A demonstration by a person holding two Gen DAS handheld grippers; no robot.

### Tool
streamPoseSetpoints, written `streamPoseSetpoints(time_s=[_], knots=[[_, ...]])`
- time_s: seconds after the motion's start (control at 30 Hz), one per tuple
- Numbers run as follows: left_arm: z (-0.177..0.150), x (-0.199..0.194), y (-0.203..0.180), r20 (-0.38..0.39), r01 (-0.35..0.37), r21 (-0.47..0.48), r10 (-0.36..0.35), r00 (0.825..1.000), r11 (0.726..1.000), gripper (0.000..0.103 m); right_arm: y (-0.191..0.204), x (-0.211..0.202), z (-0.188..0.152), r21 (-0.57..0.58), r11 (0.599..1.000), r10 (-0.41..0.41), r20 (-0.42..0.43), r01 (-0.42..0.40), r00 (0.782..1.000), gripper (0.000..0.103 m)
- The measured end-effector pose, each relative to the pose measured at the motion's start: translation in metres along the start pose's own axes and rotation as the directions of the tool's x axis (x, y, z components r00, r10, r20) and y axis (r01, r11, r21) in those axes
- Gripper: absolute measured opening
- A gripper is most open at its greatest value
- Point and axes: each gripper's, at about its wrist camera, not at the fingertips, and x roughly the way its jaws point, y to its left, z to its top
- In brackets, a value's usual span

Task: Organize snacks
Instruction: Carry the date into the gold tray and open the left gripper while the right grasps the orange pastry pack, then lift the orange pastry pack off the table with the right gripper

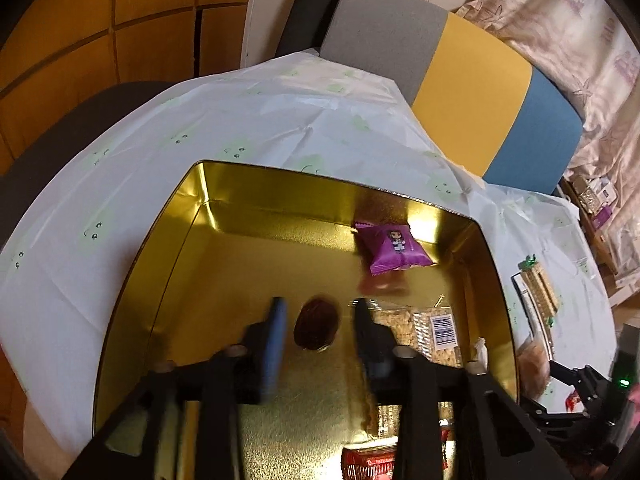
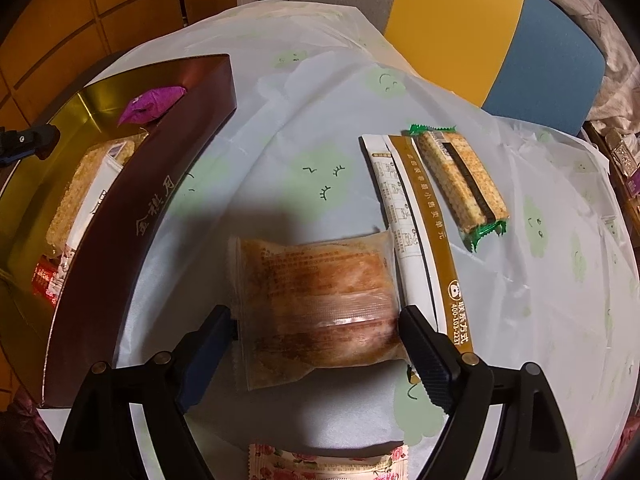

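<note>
My left gripper [image 1: 320,316] hangs inside the gold tin [image 1: 240,192], pointing down. Its jaws are open, and a round dark brown snack [image 1: 316,328] lies between the fingers without touching either pad. The tin also holds a purple packet [image 1: 394,250], cracker packets [image 1: 424,332] and a red packet [image 1: 368,464]. My right gripper [image 2: 316,328] stands wide open over the tablecloth. It straddles an orange-brown pastry in a clear wrapper [image 2: 316,300], with the fingertips at the wrapper's two side edges.
Right of the pastry lie a long white and gold sachet strip [image 2: 420,240] and a green-ended cracker packet [image 2: 460,184]. A floral packet [image 2: 328,460] sits near the front edge. The tin's brown outer wall [image 2: 160,184] stands to the left. A grey, yellow and blue chair [image 1: 472,100] is behind the table.
</note>
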Motion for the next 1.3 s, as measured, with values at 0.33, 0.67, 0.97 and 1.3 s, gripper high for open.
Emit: streamPoseSetpoints(time_s=[0.33,0.67,0.97,1.3], knots=[[-0.035,-0.035,-0.026,0.121,-0.03,0.106,0.017,0.993,0.994,0.053,-0.012,0.004,-0.006,0.045,0.999,0.016,0.035,-0.018,0.999,0.082],[-0.085,-0.082,-0.069,0.188,0.051,0.251,-0.1,0.977,0.967,0.054,-0.02,0.005,-0.012,0.047,0.999,0.016,0.053,-0.018,0.998,0.079],[-0.141,-0.095,-0.107,0.102,0.196,0.446,-0.268,0.958,0.873,0.054,-0.019,0.002,-0.017,0.04,0.999,0.032,0.059,-0.034,0.998,0.079],[-0.204,-0.088,-0.147,-0.057,0.313,0.636,-0.362,0.93,0.705,0.054,-0.021,0.002,-0.019,0.031,0.998,0.043,0.062,-0.045,0.997,0.079]])
